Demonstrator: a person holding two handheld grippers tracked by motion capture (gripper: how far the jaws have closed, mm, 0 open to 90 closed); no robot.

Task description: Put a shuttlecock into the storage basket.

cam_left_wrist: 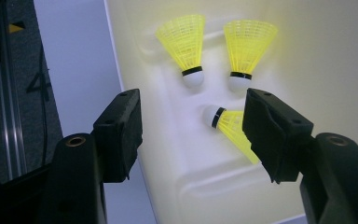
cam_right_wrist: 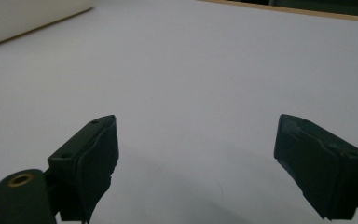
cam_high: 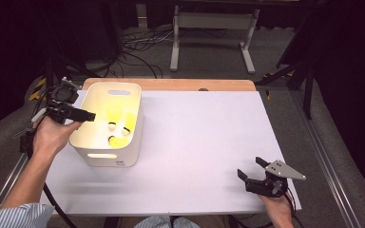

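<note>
From the high view: a white rectangular plastic bin with handle slots (cam_high: pixel 109 126) standing on the left part of the white-topped table (cam_high: pixel 195 142); inside it, yellow plastic shuttlecocks with white cork heads (cam_high: pixel 123 124) lying on the floor of the bin; the left gripper (cam_high: pixel 88 115) held in the person's left hand (cam_high: pixel 52 133), poised at the bin's left rim with its black jaws reaching over the edge, parted and with nothing between them; the right gripper (cam_high: pixel 251 170) resting low on the table near its front right corner, well apart from the bin, jaws spread and empty.

From the left gripper view: looking down into the bin (cam_left_wrist: pixel 307 56); two shuttlecocks side by side, skirts away from the camera, heads toward it, the left one (cam_left_wrist: pixel 186 46) and the right one (cam_left_wrist: pixel 247 46) apart; a third shuttlecock (cam_left_wrist: pixel 228 123) lying on its side just below them, head pointing left, its skirt partly hidden behind the right-hand jaw; jaws fairly wide, gripping nothing.

From the right gripper view: jaws standing wide over bare table (cam_right_wrist: pixel 191 70); a corner of the bin (cam_right_wrist: pixel 23 18) at upper left, far off.
</note>
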